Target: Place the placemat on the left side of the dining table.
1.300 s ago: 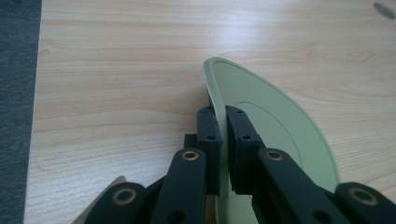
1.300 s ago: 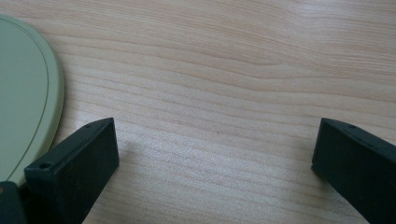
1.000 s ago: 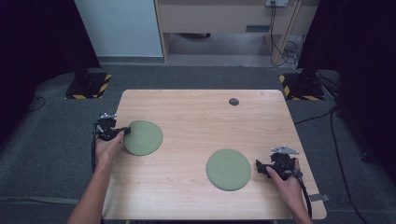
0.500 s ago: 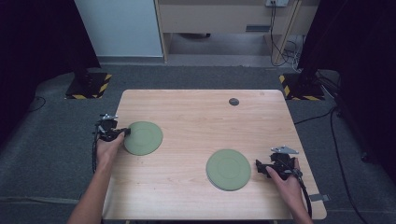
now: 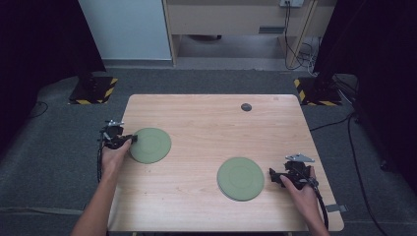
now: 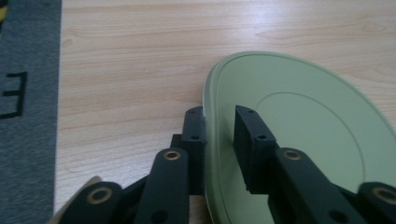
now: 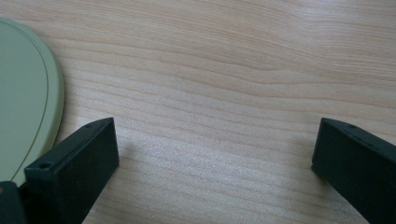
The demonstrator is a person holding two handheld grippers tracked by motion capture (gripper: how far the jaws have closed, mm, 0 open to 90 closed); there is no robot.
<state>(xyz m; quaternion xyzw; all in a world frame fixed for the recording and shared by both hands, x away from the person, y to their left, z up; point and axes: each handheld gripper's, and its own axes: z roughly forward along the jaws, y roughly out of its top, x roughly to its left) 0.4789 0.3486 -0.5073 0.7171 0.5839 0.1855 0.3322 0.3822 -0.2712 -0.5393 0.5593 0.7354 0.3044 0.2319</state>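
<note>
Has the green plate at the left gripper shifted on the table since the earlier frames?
No. The left green plate keeps its place relative to the table's left edge and the dark disc; the left gripper jaws have just been opening around its rim.

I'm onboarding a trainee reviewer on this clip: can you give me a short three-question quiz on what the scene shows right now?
1. True or false: the left gripper has its jaws on either side of a green plate's rim.
2. How many green plates lie on the table?
3. Which gripper has wide-open jaws over bare wood: A left, B right?

Key:
1. True. It straddles the rim of the left plate; the jaws have just been opening and a small gap shows at one pad.
2. Two: that plate and the right plate.
3. B, the right gripper.
</note>
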